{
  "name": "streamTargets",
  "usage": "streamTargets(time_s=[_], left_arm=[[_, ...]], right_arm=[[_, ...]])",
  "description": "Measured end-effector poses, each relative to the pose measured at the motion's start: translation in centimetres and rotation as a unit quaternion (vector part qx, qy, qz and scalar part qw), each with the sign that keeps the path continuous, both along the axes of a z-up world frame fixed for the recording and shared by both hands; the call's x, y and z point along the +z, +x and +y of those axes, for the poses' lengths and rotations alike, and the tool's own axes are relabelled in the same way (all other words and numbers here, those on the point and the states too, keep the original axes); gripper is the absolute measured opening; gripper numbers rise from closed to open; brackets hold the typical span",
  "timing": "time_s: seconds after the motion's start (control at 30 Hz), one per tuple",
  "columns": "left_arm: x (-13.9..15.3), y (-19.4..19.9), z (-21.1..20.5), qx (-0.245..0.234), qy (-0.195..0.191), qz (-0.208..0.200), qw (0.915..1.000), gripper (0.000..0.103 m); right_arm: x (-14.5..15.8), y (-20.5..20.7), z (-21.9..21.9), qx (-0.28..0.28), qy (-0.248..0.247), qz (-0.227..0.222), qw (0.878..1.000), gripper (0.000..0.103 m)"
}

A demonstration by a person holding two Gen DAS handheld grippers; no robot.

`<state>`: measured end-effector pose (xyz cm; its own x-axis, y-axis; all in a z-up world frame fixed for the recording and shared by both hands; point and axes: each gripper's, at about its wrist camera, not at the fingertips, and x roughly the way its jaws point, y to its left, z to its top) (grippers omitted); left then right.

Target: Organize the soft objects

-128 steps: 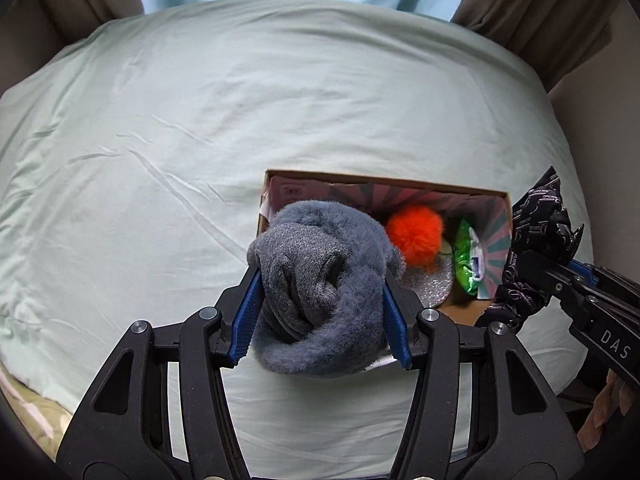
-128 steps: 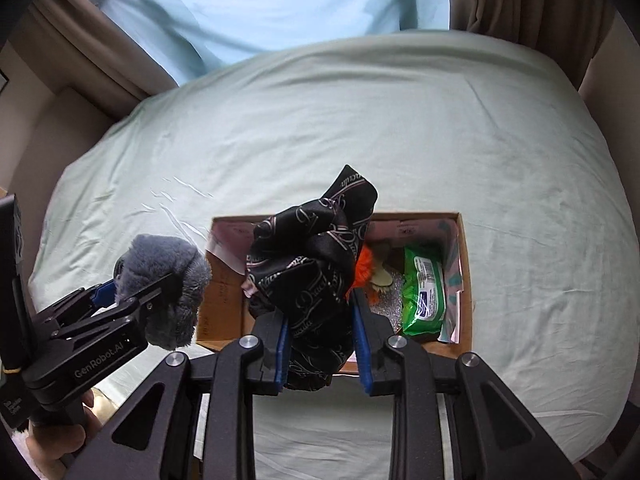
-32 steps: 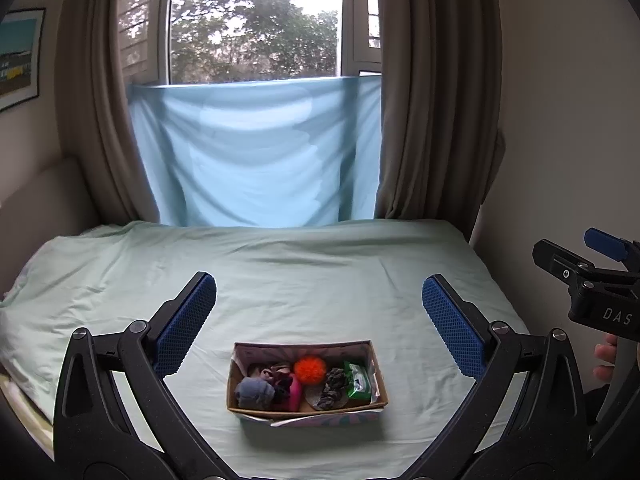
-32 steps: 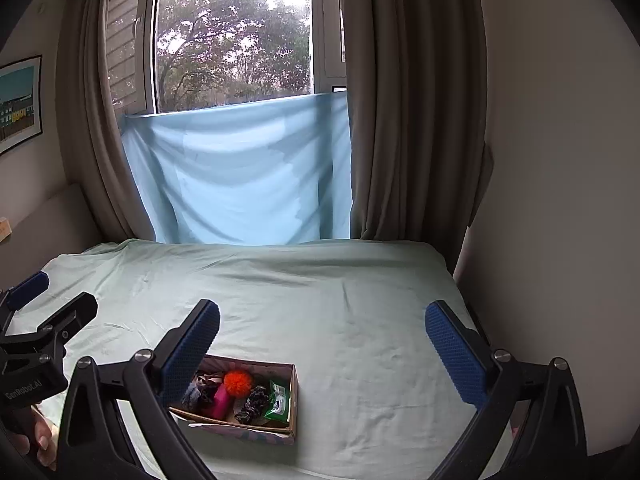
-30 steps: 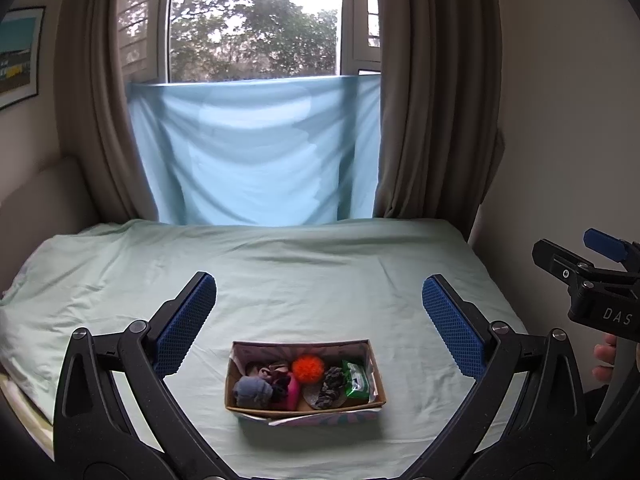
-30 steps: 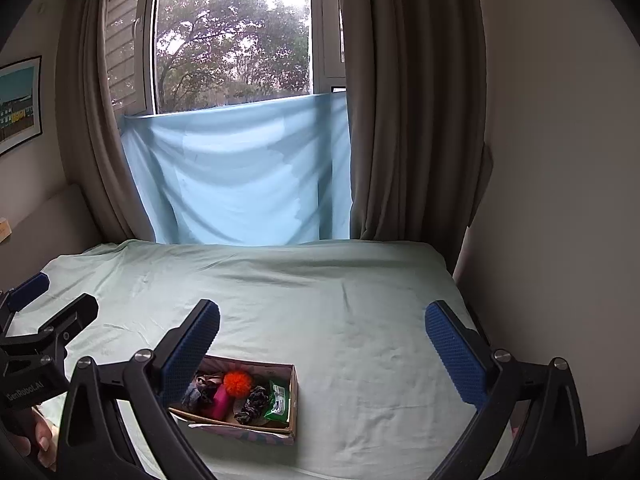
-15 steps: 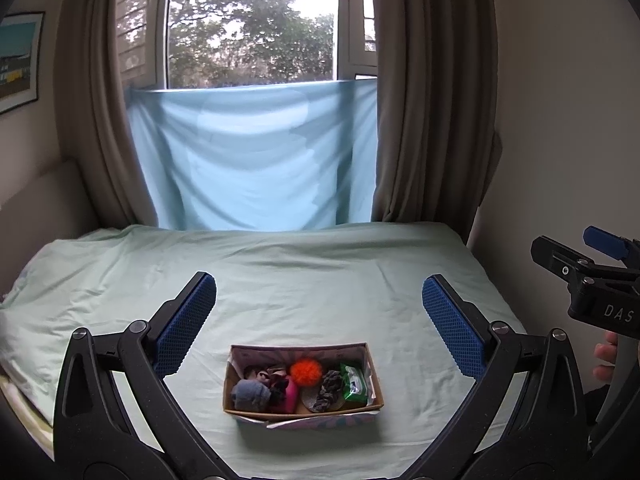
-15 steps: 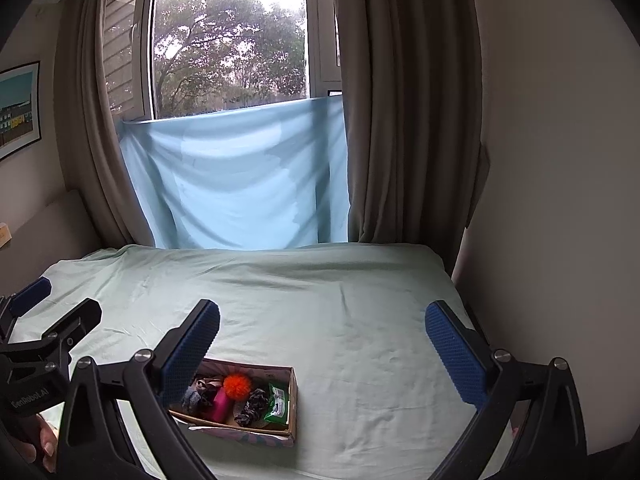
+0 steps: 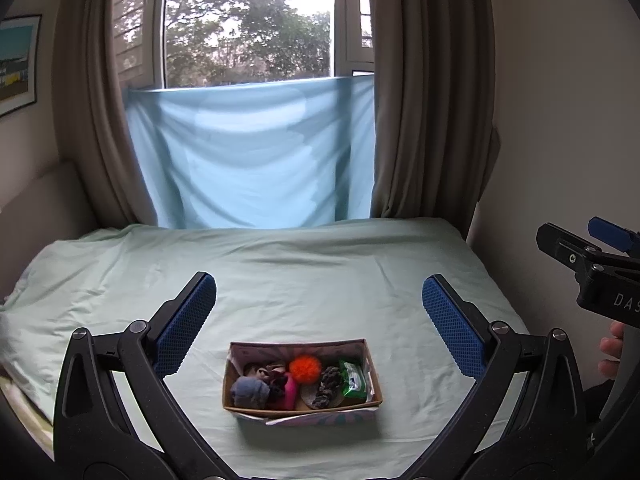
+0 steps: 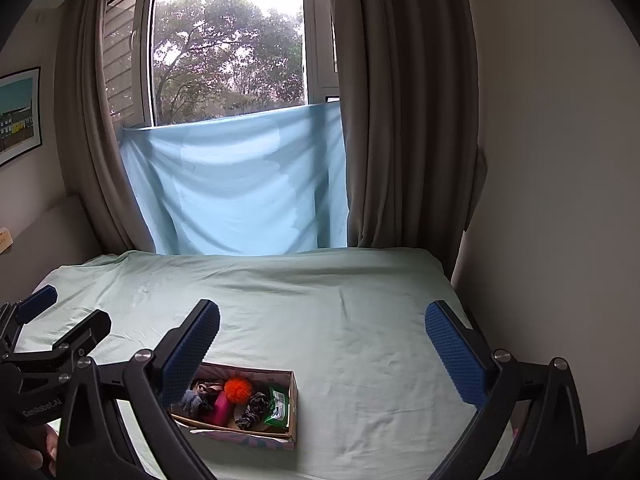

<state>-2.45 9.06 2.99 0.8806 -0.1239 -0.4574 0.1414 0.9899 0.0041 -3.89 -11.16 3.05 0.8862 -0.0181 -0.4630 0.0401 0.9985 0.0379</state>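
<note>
Left tongs [image 9: 320,320] wide apart and empty, right tongs [image 10: 324,340] wide apart and empty, box [image 9: 303,409] of soft things at 6 o'clock on bed [image 9: 280,272], grey sock [image 9: 249,392] at its 9 o'clock end

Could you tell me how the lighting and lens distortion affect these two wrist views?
Left wrist view: the window is blown out to white at the top, the curtains bow outward, and the corners go black. Right wrist view: the same backlight and bowing, yet the box on the bed stays readable.
</note>
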Motion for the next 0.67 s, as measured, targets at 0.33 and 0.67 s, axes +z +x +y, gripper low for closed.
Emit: streamTargets(time_s=[0.33, 0.67], left_arm=[[0.07, -0.06, 0.1, 0.021, 0.004, -0.011, 0.9997, 0.103], [-0.07, 0.5, 0.1, 0.01, -0.002, -0.021, 0.9997, 0.103]], right_arm=[[0.04, -0.11, -0.21, -0.004, -0.002, -0.007, 1.0, 0.102], [0.06, 0.31, -0.04, -0.006, -0.008, -0.006, 1.0, 0.102]])
